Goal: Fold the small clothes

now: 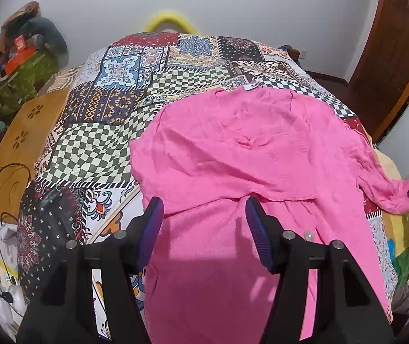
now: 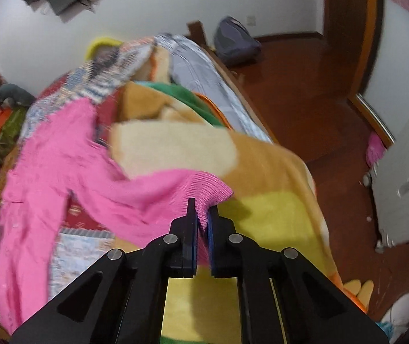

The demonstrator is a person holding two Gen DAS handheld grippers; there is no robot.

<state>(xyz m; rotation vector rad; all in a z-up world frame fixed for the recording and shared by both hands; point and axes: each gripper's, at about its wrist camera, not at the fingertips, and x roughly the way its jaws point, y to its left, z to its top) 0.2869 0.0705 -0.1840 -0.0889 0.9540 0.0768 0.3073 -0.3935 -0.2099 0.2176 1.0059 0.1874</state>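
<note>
Pink cardigan point(image 1: 233, 149) lies spread on the bed's patchwork cover point(image 1: 112, 91), near the bed's right edge, w/ its white neck label point(image 1: 251, 86) toward the far end. We see one sleeve point(image 2: 152, 189) trailing over the right side onto a yellow-and-tan blanket point(image 2: 276, 177). Right tongs point(image 2: 203, 215) are closed tight on that sleeve's ribbed cuff point(image 2: 210, 189). Left tongs point(image 1: 204, 212) hover approx. half open over the cardigan's near part, gripping nothing.

Black left gripper point(image 1: 204, 215), right gripper point(image 2: 203, 215): blue pads, silver screws.
</note>
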